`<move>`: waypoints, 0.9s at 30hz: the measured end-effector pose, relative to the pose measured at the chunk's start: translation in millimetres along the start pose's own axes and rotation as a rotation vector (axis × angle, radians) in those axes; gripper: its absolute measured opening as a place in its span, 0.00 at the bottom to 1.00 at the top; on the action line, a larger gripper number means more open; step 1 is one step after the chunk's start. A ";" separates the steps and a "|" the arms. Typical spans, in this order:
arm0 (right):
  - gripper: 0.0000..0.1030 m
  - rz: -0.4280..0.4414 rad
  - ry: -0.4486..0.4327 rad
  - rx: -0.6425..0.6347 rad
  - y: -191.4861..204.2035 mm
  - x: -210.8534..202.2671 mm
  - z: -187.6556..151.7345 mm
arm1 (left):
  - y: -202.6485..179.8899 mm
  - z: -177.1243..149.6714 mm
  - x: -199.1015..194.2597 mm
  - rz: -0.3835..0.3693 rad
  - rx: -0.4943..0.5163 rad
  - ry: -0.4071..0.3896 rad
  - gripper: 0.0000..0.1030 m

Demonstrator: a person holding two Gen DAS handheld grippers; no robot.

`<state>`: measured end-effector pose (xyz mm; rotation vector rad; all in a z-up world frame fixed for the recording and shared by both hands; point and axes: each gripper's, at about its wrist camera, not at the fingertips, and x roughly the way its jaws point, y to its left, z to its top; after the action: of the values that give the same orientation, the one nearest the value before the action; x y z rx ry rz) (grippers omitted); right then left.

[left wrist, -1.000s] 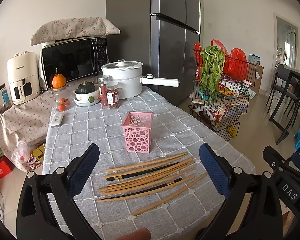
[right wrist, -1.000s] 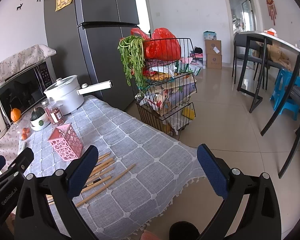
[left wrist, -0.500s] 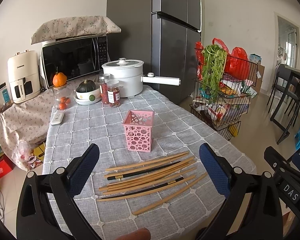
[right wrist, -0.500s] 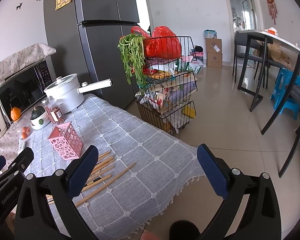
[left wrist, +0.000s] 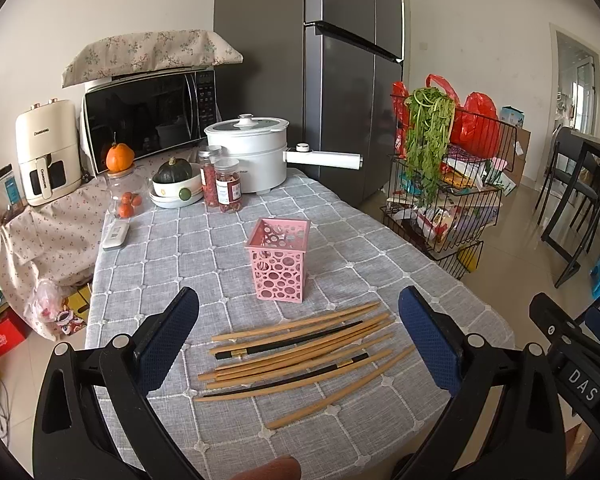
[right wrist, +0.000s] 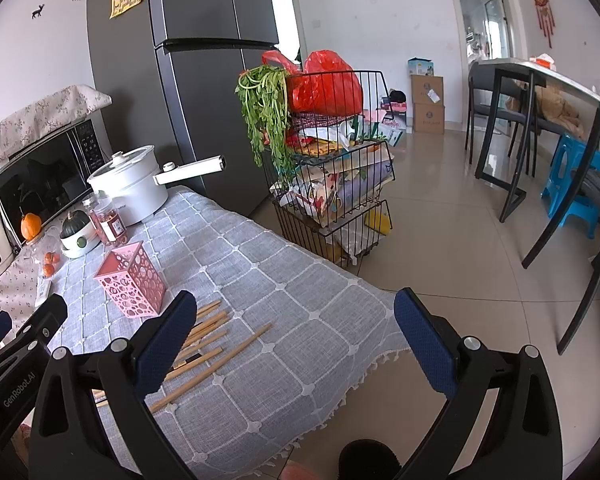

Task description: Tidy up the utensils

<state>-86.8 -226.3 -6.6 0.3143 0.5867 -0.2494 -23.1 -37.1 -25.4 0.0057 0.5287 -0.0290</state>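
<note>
While both claws, left gripper (left wrist: 298,338) and right gripper (right wrist: 294,338), gape empty, we note chopsticks (left wrist: 300,354) loose on the tablecloth (left wrist: 172,248) before the pink holder (left wrist: 279,260): light, stiff, slippery; pinch mid-length.

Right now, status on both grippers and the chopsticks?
Left gripper open, empty, above chopsticks. Right gripper open, empty, over the table edge. Chopsticks loose on tablecloth; pink holder upright behind them. Nothing in the way.
</note>
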 end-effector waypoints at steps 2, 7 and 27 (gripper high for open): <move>0.93 0.001 0.001 0.000 0.1 0.2 0.2 | 0.8 -1.3 0.9 -0.001 -0.001 0.001 0.93; 0.93 0.002 0.032 0.001 -0.1 1.9 -3.1 | 0.7 -1.0 1.1 0.000 -0.001 0.001 0.93; 0.93 0.159 0.426 0.505 -77.8 59.6 -16.6 | -80.6 -44.1 108.3 -0.469 0.418 0.597 0.93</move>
<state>-71.8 -300.5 -71.0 0.9138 0.9117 -0.1743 45.8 -119.9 -117.9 0.3064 1.1044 -0.6112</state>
